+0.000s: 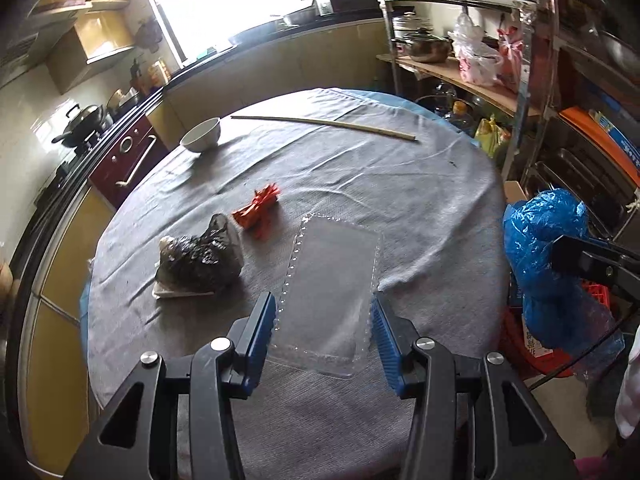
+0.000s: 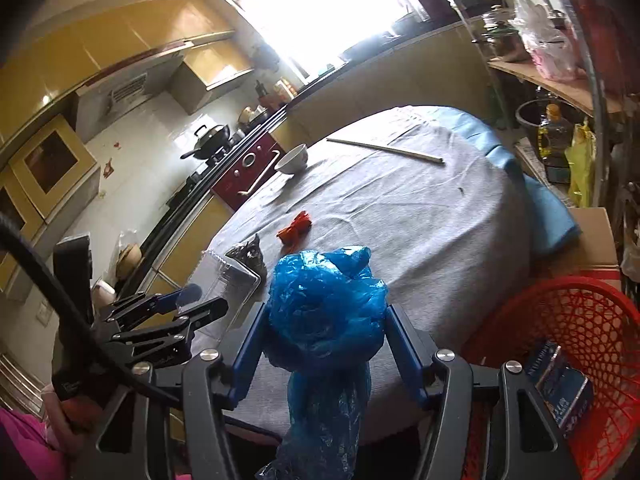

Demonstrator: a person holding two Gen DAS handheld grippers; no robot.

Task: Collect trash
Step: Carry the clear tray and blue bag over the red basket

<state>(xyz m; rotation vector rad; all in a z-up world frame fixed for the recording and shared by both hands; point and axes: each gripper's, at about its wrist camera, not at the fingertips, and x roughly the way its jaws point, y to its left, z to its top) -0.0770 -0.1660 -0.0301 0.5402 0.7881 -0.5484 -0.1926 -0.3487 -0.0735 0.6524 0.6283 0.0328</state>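
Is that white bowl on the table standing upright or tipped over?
Tipped. The white bowl leans on its side on the grey tablecloth, its rim angled downward.

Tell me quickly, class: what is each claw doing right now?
Left claw: closed on the clear plastic tray, held over the table.
Right claw: closed on the crumpled blue plastic bag.
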